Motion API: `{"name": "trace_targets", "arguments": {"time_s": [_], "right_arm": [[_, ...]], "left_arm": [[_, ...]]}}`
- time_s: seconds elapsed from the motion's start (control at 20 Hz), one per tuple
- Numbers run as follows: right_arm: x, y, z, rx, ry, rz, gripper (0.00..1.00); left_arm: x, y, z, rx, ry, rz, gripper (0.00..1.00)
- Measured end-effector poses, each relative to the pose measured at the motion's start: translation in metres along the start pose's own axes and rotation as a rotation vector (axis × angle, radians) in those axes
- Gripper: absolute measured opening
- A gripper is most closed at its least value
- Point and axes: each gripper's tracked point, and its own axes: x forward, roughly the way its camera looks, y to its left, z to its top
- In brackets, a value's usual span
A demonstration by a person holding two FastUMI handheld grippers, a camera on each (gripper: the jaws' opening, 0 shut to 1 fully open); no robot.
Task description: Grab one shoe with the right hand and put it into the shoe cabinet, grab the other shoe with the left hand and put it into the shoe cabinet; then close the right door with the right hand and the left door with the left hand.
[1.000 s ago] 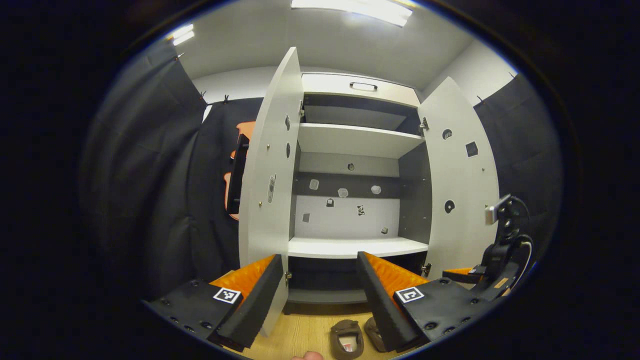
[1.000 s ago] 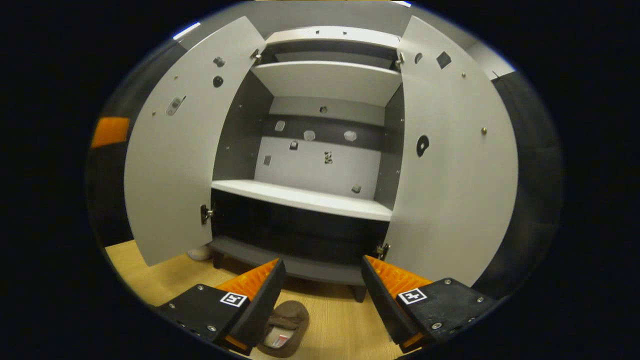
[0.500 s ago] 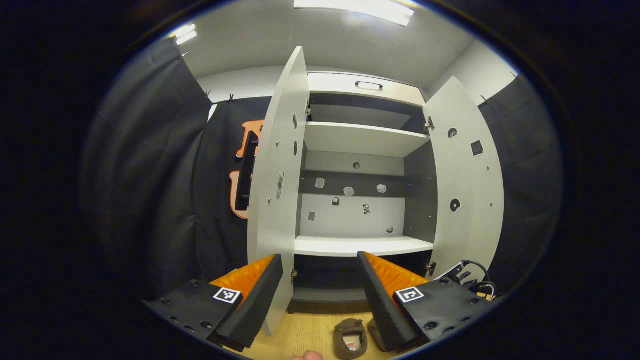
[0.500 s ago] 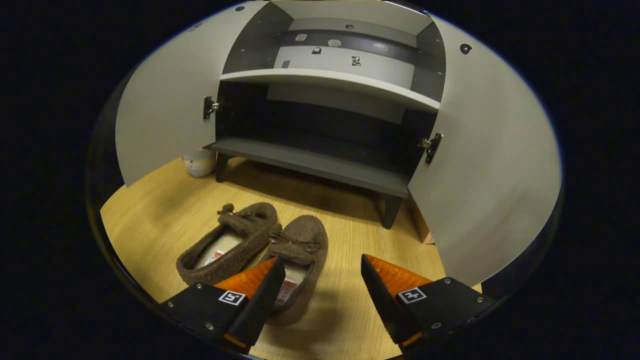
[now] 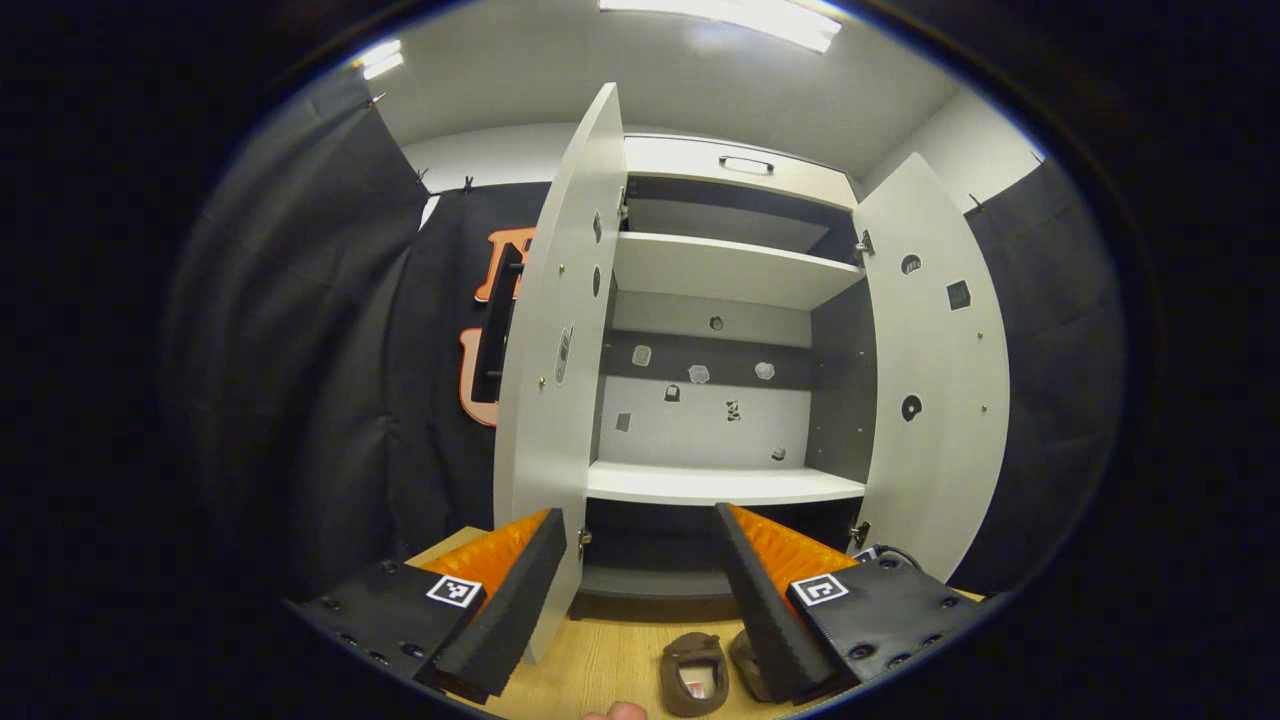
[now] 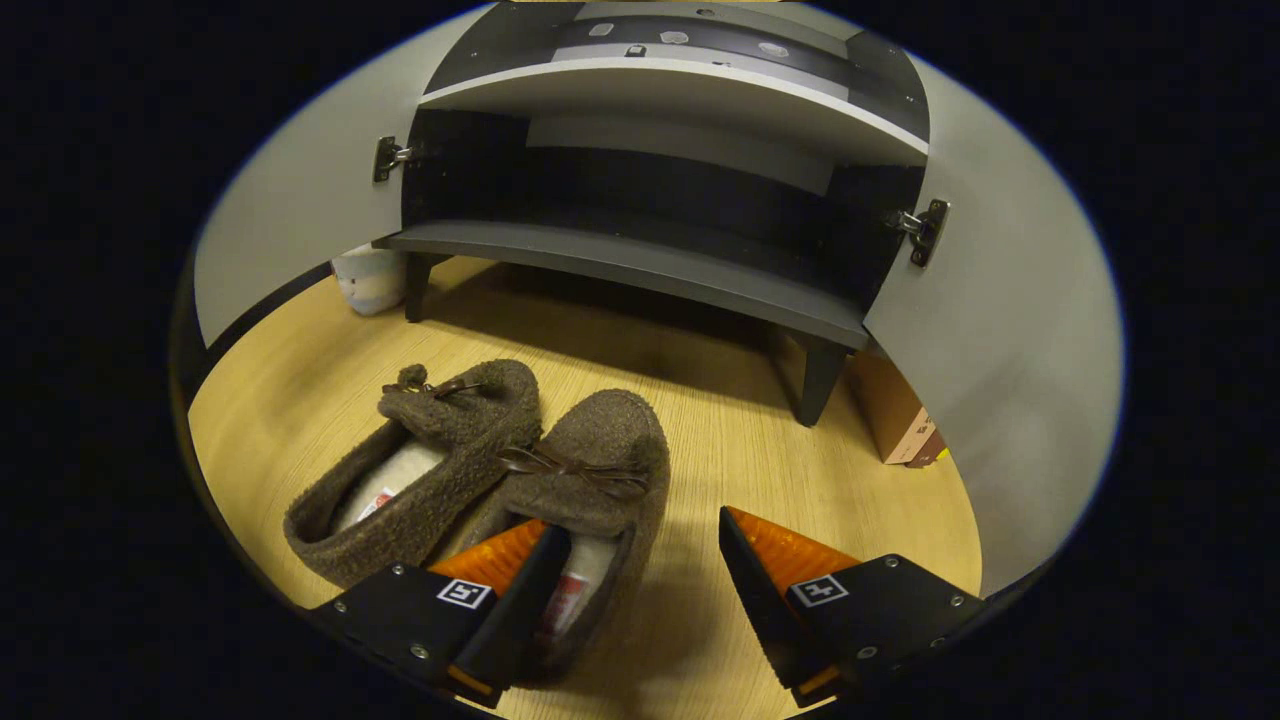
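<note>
Brown fleece marks the near shoe (image 6: 590,480), lying between our right gripper's (image 6: 640,590) wide, empty jaws and slightly left, long axis running away toward the shoe cabinet (image 6: 640,265). Two shoes lie side by side mid-floor; the second shoe (image 6: 420,475) touches its left flank. Our left gripper (image 5: 640,590), also wide, hovers higher. Beyond, two doors stand open.

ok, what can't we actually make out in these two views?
- Right gripper view: heel of the nearer shoe, covered by the right hand-held gripper.
- Left gripper view: second shoe, mostly behind the left hand-held gripper.
- Left gripper view: stickers on the cabinet back wall, too small to identify.
</note>
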Motion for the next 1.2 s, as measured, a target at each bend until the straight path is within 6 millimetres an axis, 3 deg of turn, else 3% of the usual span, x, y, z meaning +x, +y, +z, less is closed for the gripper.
{"name": "trace_targets", "arguments": {"time_s": [0.15, 0.3, 0.5, 0.65, 0.8, 0.95, 1.2], "right_arm": [[0.02, -0.017, -0.007, -0.024, 0.026, -0.058, 0.84], [0.028, -0.009, -0.011, 0.017, 0.016, -0.01, 0.75], [0.028, 0.002, -0.013, 0.027, 0.026, 0.032, 0.52], [0.027, 0.009, -0.011, -0.036, 0.018, 0.034, 0.27], [0.026, 0.01, -0.011, -0.105, -0.004, 0.034, 0.23], [0.025, 0.011, -0.01, -0.058, -0.011, 0.036, 0.07], [-0.006, 0.006, 0.011, -0.063, -0.1, 0.041, 0.05]], "left_arm": [[0.001, 0.003, -0.002, 0.001, 0.008, 0.007, 0.96], [0.003, 0.006, -0.002, 0.014, 0.008, 0.02, 0.96], [0.005, 0.009, -0.004, 0.026, 0.012, 0.03, 0.96], [0.006, 0.008, -0.003, 0.031, 0.007, 0.032, 0.96], [0.006, 0.002, -0.002, 0.032, 0.003, 0.019, 0.96], [0.006, -0.002, -0.001, 0.039, -0.009, 0.01, 0.96], [0.007, -0.011, -0.007, 0.043, 0.002, -0.018, 0.96]]}}
